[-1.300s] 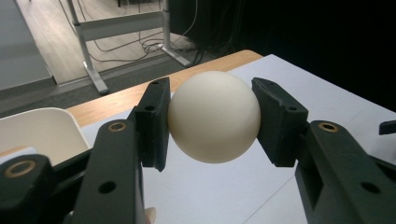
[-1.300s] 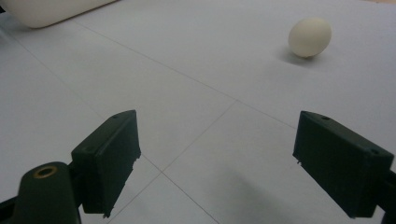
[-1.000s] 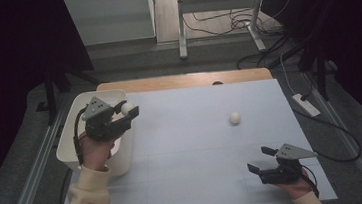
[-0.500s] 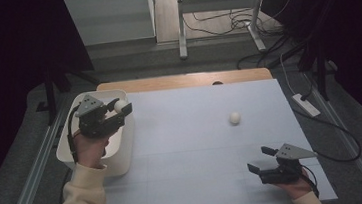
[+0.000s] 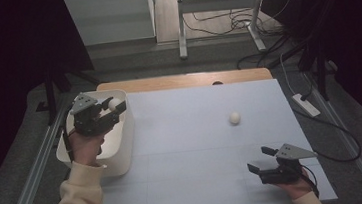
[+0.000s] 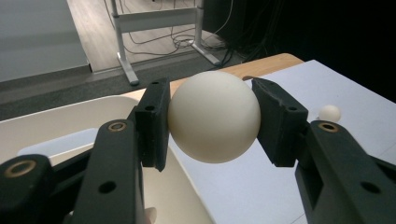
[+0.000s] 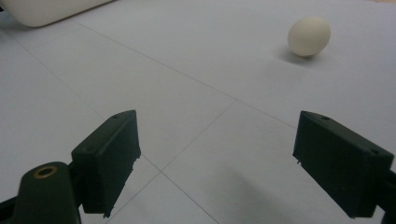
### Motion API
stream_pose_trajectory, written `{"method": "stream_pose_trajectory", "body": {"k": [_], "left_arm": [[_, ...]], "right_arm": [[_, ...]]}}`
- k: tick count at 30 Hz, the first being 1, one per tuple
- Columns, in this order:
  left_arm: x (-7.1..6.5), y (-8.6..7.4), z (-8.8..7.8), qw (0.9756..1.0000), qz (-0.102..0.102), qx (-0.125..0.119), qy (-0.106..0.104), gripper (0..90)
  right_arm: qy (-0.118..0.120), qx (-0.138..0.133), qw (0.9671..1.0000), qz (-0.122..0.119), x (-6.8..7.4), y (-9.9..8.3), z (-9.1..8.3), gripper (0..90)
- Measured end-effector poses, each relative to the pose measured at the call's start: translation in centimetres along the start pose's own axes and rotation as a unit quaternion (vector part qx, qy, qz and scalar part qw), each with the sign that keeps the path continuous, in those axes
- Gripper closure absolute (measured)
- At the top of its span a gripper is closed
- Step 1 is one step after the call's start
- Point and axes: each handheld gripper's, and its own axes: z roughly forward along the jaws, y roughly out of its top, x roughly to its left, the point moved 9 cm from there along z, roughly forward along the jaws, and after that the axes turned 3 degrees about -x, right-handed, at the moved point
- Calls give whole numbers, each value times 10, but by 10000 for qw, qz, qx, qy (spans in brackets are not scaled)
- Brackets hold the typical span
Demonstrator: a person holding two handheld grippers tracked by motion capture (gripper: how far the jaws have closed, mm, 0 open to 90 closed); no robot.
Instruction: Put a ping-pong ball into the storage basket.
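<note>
A cream ball sits pinched between the two black pads of my left gripper, which is shut on it. That gripper hangs over the white bin at the table's left, and the held ball shows above the bin's far right corner. A second cream ball lies free on the pale table sheet, right of centre; it is also the small ball far off and the ball ahead of my right gripper. My right gripper rests low at the front right, open, with nothing between its jaws.
The white bin's rim curves below the left gripper. A wooden strip runs along the table's far edge. Metal rails flank the table, and a power strip with cables lies on the floor to the right.
My left hand has carried the ball a little left and away, from the bin's right side to over its far part. The right gripper and the loose ball have stayed put.
</note>
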Motion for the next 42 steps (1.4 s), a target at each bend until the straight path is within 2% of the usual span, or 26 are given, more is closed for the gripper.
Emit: {"method": "stream_pose_trajectory", "body": {"k": [24, 42], "left_arm": [[30, -6, 2, 9991, -187, 113, 359, 501], [43, -11, 6, 9980, -200, 287, 530, 501]], "right_arm": [[12, 5, 10000, -2, 1, 0, 0, 144], [17, 6, 10000, -13, 1, 0, 1, 143]]}}
